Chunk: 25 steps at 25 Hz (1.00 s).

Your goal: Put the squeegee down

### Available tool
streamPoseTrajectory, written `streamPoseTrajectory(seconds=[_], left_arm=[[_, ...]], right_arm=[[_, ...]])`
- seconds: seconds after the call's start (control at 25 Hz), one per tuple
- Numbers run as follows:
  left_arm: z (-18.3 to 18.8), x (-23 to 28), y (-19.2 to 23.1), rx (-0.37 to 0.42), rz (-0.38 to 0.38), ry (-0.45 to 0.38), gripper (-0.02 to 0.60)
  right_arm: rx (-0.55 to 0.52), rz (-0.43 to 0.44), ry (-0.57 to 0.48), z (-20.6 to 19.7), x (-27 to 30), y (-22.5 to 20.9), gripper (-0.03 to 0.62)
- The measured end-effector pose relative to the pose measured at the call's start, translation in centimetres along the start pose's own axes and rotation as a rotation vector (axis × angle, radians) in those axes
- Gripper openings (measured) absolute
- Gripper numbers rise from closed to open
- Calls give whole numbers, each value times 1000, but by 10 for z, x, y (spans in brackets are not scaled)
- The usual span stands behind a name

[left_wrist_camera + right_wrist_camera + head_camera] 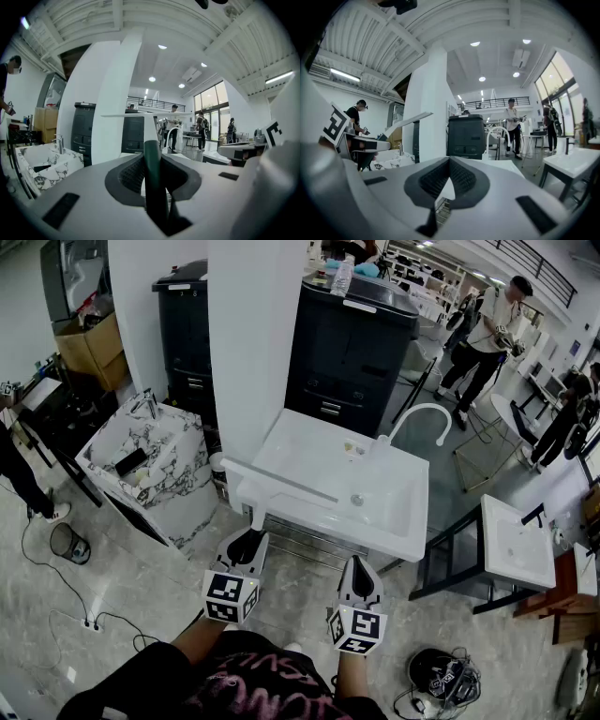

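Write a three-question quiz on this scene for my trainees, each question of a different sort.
1. True or false: the right gripper holds the squeegee.
2. What rises from the back of the white sink? A a curved white tap; B a bucket; C a mirror.
3. Fill in: the squeegee's handle is dark ____.
Key: 1 false, the left gripper grips it, the right is shut and empty; 2 A; 3 green.

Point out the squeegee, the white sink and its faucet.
squeegee [153, 183]: left gripper view, on its dark handle.
white sink [412, 507]: head view, on its right rim.
faucet [427, 407]: head view, top of its curved spout.
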State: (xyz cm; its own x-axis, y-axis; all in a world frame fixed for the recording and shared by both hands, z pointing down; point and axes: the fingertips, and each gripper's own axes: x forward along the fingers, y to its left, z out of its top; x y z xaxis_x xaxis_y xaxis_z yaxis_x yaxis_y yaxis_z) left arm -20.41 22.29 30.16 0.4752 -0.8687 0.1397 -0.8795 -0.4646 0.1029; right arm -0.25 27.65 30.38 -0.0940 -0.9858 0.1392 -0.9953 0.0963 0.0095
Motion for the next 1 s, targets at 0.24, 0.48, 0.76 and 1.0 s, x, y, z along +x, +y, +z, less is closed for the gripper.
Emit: streamPoseTrajectory(seconds=[0.24, 0.48, 0.76, 1.0], left_arm=[[-2, 2, -1, 1, 2, 4, 84], [-4, 3, -7, 10, 4, 10, 84], [-8, 6, -17, 22, 3, 24, 84], [-12, 14, -32, 44, 0, 40, 83]], right_arm=[[-7, 2, -13, 4, 2, -2, 20], [-4, 3, -9, 1, 0, -7, 20], [-13, -16, -49, 6, -6, -20, 20], [8, -7, -47, 0, -10, -34, 20]])
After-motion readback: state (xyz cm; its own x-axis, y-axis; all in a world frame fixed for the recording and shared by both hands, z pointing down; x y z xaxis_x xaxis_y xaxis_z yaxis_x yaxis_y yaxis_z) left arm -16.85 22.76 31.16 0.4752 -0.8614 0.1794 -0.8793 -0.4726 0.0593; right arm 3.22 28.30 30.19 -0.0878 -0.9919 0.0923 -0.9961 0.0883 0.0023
